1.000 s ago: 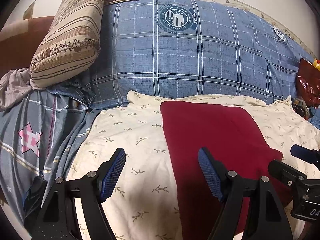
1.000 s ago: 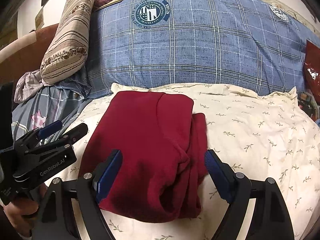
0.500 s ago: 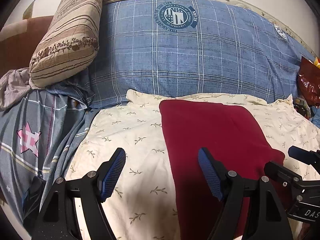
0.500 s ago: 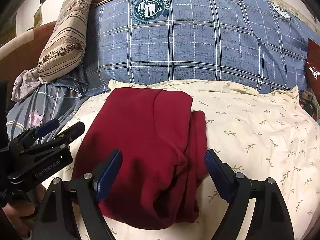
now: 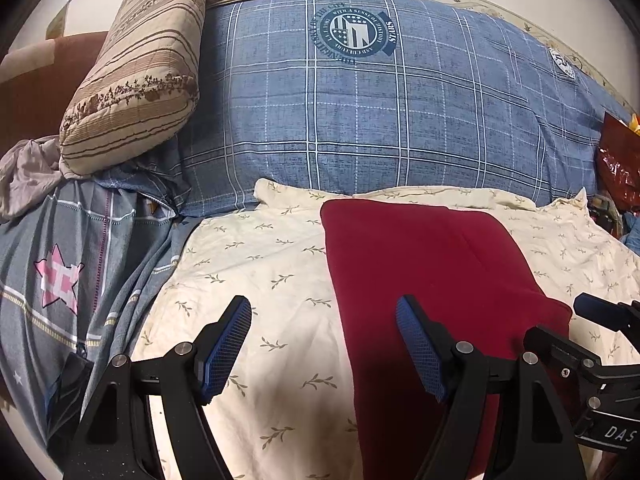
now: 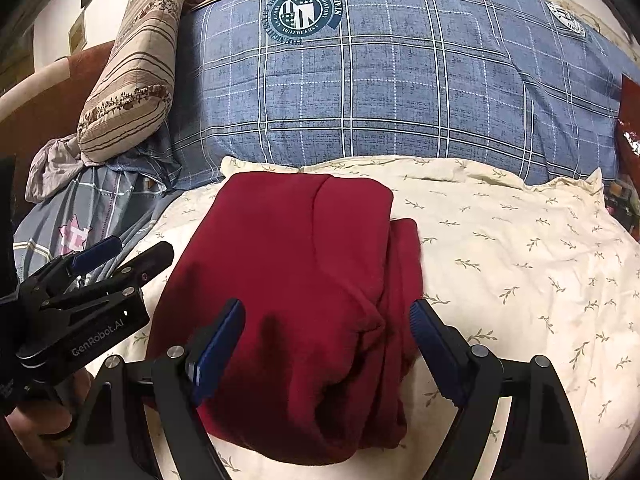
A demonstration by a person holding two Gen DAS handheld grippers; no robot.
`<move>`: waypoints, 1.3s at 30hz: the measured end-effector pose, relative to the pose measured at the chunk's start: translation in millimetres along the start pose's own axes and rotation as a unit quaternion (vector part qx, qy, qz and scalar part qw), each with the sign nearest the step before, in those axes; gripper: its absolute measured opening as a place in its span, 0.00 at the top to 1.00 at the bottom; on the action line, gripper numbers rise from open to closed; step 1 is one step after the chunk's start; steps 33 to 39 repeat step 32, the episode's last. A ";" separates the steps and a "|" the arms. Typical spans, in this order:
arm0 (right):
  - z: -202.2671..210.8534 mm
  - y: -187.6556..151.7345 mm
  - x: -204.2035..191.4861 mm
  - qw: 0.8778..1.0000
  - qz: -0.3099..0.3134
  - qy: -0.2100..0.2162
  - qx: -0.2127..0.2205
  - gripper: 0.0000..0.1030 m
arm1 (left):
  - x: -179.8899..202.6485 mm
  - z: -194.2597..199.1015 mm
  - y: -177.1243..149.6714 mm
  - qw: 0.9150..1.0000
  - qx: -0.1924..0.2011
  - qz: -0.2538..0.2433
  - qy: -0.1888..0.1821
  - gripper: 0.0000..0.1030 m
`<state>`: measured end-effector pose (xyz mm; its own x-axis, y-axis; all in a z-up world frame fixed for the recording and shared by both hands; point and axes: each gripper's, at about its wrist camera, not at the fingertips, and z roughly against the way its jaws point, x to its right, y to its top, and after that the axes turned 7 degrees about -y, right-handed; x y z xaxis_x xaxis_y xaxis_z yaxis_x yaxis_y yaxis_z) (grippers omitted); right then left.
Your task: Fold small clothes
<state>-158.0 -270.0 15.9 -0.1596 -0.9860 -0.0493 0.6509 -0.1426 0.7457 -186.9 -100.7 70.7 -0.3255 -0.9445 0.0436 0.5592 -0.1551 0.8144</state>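
A dark red garment (image 6: 296, 288) lies folded in a thick bundle on the cream leaf-print sheet (image 6: 520, 248); it also shows in the left wrist view (image 5: 432, 272). My right gripper (image 6: 326, 344) is open and empty, its jaws standing over the near part of the garment. My left gripper (image 5: 324, 344) is open and empty, straddling the garment's left edge above the sheet (image 5: 260, 280). Each gripper shows in the other's view, the left one (image 6: 116, 256) at the far left and the right one (image 5: 592, 328) at the far right.
A big blue plaid pillow (image 5: 380, 120) lies across the back. A striped beige pillow (image 5: 136, 72) leans at the back left. A grey star-print cover (image 5: 60, 272) and crumpled grey cloth (image 5: 24, 176) lie at the left. A red shiny bag (image 5: 618, 160) sits at the right.
Both grippers have drifted slightly toward me and down; the garment sits a little lower and nearer in the right wrist view. Both stay open. The garment has not moved.
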 end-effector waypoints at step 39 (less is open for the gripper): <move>-1.1 0.6 -1.1 1.000 0.001 0.012 -0.008 0.17 | -3.4 1.7 -1.0 1.000 0.007 -0.001 -0.004 0.27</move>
